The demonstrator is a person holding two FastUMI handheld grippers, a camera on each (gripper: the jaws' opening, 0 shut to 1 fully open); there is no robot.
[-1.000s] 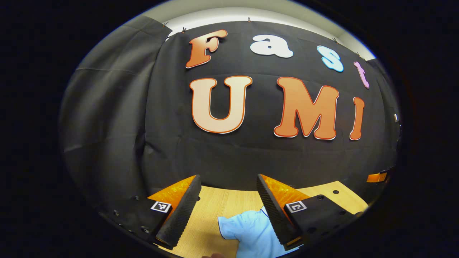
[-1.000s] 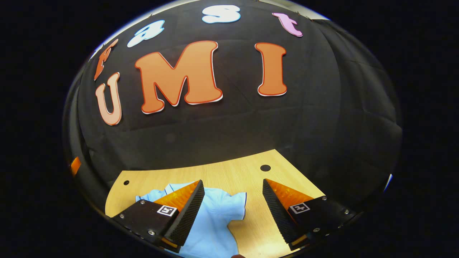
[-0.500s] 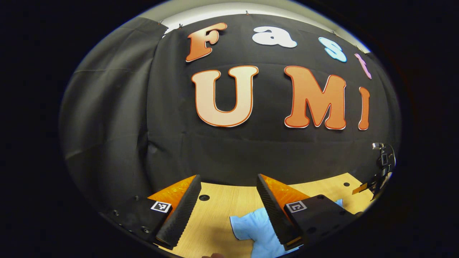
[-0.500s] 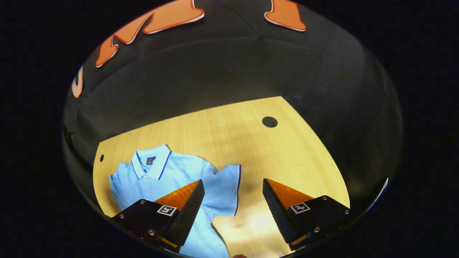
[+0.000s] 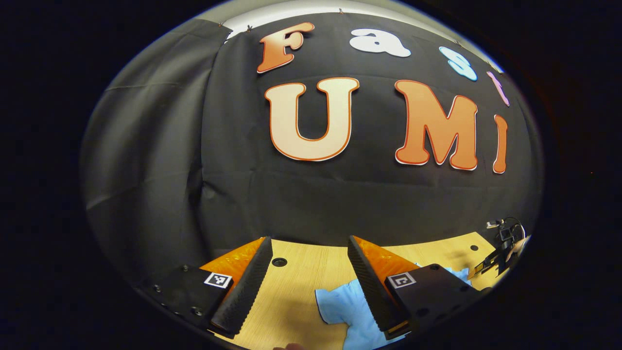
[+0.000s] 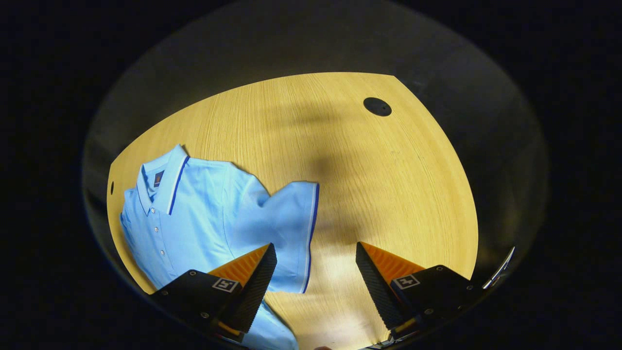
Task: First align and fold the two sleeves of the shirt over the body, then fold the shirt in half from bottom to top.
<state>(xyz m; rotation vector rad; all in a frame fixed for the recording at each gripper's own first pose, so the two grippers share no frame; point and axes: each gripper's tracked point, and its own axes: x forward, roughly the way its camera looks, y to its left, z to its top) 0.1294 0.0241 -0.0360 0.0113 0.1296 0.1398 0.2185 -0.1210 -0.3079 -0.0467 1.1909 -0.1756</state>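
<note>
- Shirt (image 6: 204, 218): light blue polo, lying flat and front up on the table (image 6: 369, 194), in the left half of the right gripper view.
- Orientation: the collar (image 6: 160, 180) points toward the far left; the button placket runs from the collar toward the near edge, so the long axis runs far to near, tilted slightly.
- Sleeve (image 6: 291, 233): short, with a dark blue stripe at its hem; it spreads out to the right of the body and lies unfolded on the table.
- Right gripper (image 6: 316, 282): fingers wide apart, holding nothing. It is above the near part of the table; the left finger overlaps the shirt body in view, and the sleeve hem sits between the two fingers.
- Left gripper (image 5: 306, 287): fingers wide apart, holding nothing. It faces the far wall low over the table.
- In the left gripper view, the other sleeve (image 5: 340, 306) lies on the table, partly behind the right finger.
- A round hole (image 6: 377, 106) is in the table at far right, well apart from the shirt.
</note>
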